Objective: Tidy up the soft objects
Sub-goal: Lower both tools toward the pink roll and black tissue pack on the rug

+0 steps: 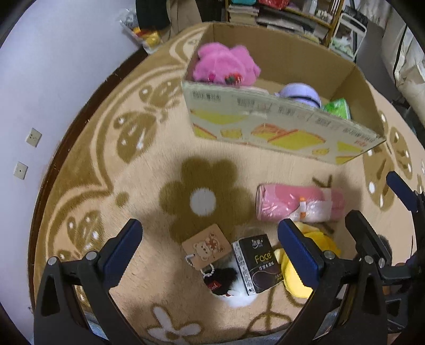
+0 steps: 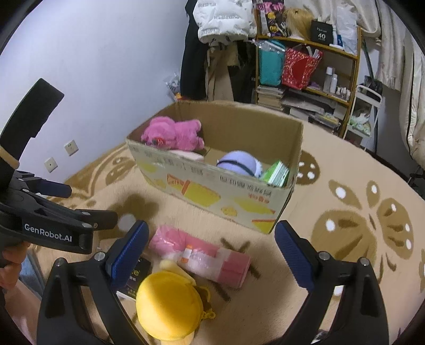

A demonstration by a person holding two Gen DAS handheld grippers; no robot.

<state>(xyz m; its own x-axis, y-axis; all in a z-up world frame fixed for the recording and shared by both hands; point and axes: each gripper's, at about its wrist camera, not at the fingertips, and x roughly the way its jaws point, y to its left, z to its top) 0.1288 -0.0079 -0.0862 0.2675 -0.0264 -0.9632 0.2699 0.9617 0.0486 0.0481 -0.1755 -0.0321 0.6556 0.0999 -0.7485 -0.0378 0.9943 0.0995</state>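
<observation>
A cardboard box [image 1: 281, 124] [image 2: 212, 191] on the rug holds a pink plush [image 1: 225, 65] [image 2: 172, 134], a lilac plush [image 1: 298, 93] [image 2: 239, 162] and a green pack [image 1: 338, 107] [image 2: 277, 172]. On the rug in front lie a pink wrapped roll [image 1: 297, 203] [image 2: 202, 254], a yellow plush [image 1: 313, 262] [image 2: 167, 307], a black "Face" tissue pack [image 1: 256, 265] [image 2: 135, 278], a black-and-white plush keychain [image 1: 225, 284] and a bear tag [image 1: 207, 246]. My left gripper [image 1: 209, 252] is open above the tissue pack. My right gripper [image 2: 211, 254] is open above the roll and yellow plush.
A beige rug with brown flower and butterfly patterns [image 1: 204, 201] [image 2: 372, 225] covers the floor. A lilac wall with sockets [image 1: 33, 136] is at left. A cluttered shelf [image 2: 308, 74] and hanging clothes [image 2: 223, 18] stand behind the box.
</observation>
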